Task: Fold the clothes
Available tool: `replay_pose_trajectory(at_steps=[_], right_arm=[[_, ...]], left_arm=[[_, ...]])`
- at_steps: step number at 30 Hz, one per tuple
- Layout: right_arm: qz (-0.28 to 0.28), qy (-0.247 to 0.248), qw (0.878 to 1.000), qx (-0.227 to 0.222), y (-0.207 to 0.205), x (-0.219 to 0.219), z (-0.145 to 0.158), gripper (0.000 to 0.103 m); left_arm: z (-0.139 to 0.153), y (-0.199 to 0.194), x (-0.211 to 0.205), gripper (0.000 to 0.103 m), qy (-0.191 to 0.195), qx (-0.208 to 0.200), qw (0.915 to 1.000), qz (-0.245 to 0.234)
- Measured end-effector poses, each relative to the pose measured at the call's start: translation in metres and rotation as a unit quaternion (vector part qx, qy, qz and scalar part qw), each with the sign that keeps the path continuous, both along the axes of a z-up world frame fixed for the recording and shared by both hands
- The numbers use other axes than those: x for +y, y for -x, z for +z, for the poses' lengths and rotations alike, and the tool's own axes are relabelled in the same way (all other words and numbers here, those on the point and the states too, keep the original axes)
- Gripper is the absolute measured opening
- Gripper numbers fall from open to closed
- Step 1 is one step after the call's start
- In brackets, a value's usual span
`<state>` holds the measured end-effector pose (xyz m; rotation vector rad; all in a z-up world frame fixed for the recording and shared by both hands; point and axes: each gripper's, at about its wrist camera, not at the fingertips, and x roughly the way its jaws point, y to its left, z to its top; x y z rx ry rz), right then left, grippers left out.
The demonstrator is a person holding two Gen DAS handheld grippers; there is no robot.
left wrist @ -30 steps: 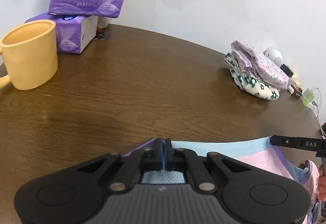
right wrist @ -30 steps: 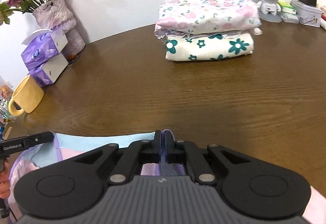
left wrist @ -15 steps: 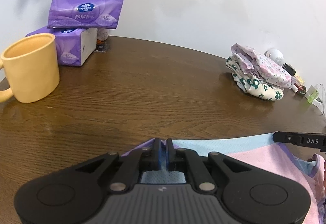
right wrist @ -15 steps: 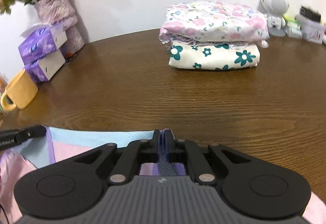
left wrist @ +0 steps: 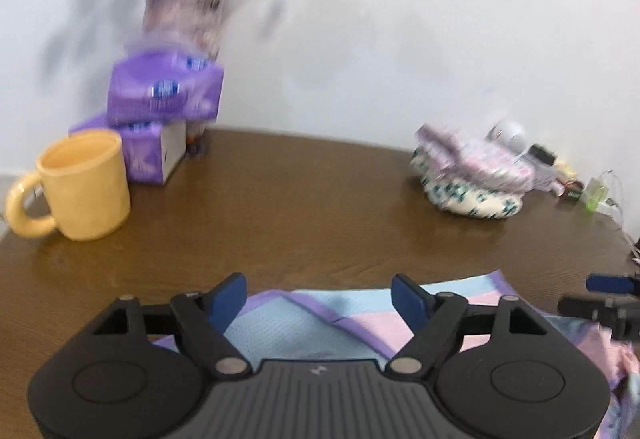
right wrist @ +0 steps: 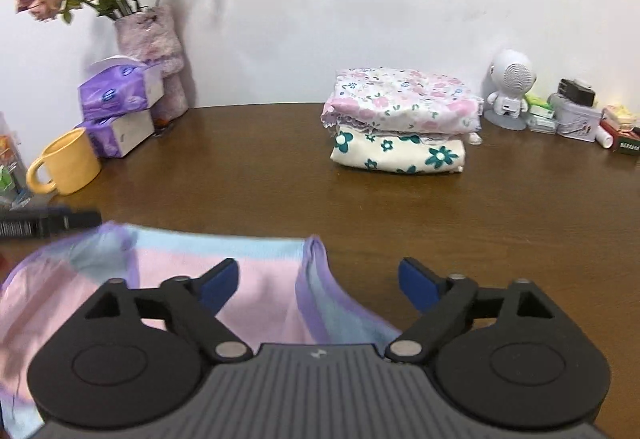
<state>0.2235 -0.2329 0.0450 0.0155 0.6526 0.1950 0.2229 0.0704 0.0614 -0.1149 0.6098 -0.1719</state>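
Both my claws, left claw and right claw, are spreading their blue-padded jaws, with the far hem of the pink, pale-blue and lilac mesh garment lying slack between them on the brown wooden desk, pinched by neither. I judge I have laid this fold down flat on purpose. Two folded floral cloths sit stacked well apart by the wall.

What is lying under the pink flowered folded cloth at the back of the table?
Under the pink flowered folded cloth lies a cream folded cloth with teal flowers, resting on the brown wooden table. A frilly edge shows between them; whether a further layer hides there cannot be seen.
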Motion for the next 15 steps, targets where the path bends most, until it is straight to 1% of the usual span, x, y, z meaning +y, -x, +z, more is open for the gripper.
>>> replay_pose_trajectory(at_steps=[1, 4, 9, 12, 15], right_arm=[[0.000, 0.003, 1.000, -0.002, 0.009, -0.003, 0.001, 0.100], [-0.011, 0.012, 1.000, -0.007, 0.037, -0.016, 0.002, 0.102], [-0.036, -0.003, 0.999, -0.005, 0.082, -0.042, -0.001, 0.102], [-0.050, -0.010, 0.999, -0.003, 0.105, -0.054, -0.008, 0.102], [-0.058, -0.027, 0.998, -0.001, 0.127, -0.062, -0.014, 0.102]], left_arm=[[0.005, 0.008, -0.001, 0.084, -0.002, -0.004, 1.0000, -0.006], [0.009, 0.034, -0.004, 0.085, -0.017, -0.005, 0.9994, -0.028], [0.001, 0.078, -0.018, 0.085, -0.060, 0.000, 0.9954, -0.074], [-0.009, 0.103, -0.025, 0.085, -0.069, 0.010, 0.9931, -0.094], [-0.018, 0.118, -0.029, 0.085, -0.063, 0.025, 0.9922, -0.104]])
